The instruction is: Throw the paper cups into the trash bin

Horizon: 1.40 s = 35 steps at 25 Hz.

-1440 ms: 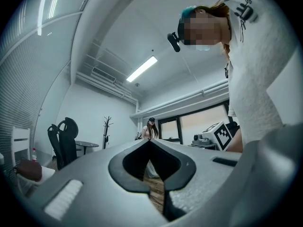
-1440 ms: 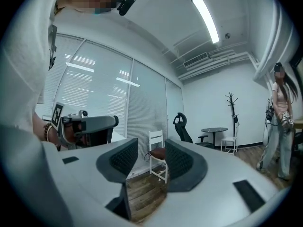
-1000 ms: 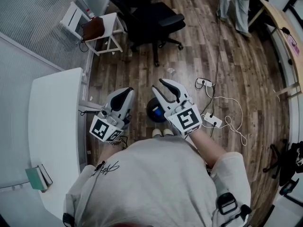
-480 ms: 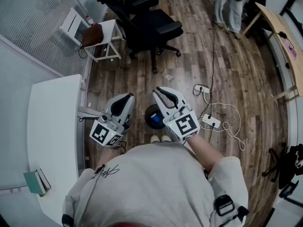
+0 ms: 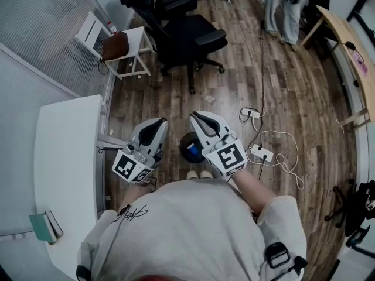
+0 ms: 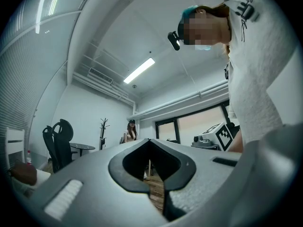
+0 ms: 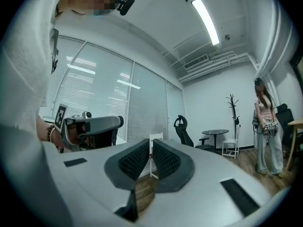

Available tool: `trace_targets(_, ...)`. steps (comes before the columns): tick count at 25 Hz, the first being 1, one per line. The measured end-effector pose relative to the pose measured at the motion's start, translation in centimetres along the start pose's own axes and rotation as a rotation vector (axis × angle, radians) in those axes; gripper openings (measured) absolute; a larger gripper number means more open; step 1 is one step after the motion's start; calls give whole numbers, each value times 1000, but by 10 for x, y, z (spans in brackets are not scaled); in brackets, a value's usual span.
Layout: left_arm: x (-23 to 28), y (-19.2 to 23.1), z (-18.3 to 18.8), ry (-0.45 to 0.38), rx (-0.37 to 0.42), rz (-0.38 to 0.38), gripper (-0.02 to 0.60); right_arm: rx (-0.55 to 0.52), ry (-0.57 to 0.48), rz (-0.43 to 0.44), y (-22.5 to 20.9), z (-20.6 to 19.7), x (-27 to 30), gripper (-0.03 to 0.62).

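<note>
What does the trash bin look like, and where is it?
The trash bin is small, round and dark, seen from above. It stands open on the wooden floor, just ahead of the person's pale shoes. Something blue shows inside it; what that is cannot be made out.

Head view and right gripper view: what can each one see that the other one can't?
Only the head view shows the trash bin and the power strip. Only the right gripper view shows the ceiling light, the coat stand and the small round table. Both show the black office chair, the left gripper and a person standing far off.
</note>
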<state>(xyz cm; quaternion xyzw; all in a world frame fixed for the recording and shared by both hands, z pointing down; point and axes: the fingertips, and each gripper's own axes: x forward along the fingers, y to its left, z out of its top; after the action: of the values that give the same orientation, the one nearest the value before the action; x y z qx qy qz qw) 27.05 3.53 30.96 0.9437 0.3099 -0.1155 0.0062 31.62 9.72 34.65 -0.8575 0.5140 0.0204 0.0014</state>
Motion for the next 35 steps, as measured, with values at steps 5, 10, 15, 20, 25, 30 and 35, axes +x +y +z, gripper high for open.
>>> trace_targets(5,-2,3,1,-2,2,3,-6,7,15,10,4,0,3,28)
trace_targets(10,2,2,2,-3,4,2,-6,-5,-10,12,0,2,3,21)
trace_targets(15,0,4,1,-1,5,3,-6,-10,0,15,1,-2,4,12)
trace_targets(20,1,4,0,1,4,6,-6,-17,13,24,2,-3,4,11)
trace_targets(25,3,3,1,-3,6,7,-6,-16,11,26,1,-2,3,11)
trace_targets(30,3,2,0,0,3,8,-6,-17,-4,22,0,-4,3,9)
trace_targets(35,1,2,-1,1,2,8,-6,-17,-2,25,3,-6,3,11)
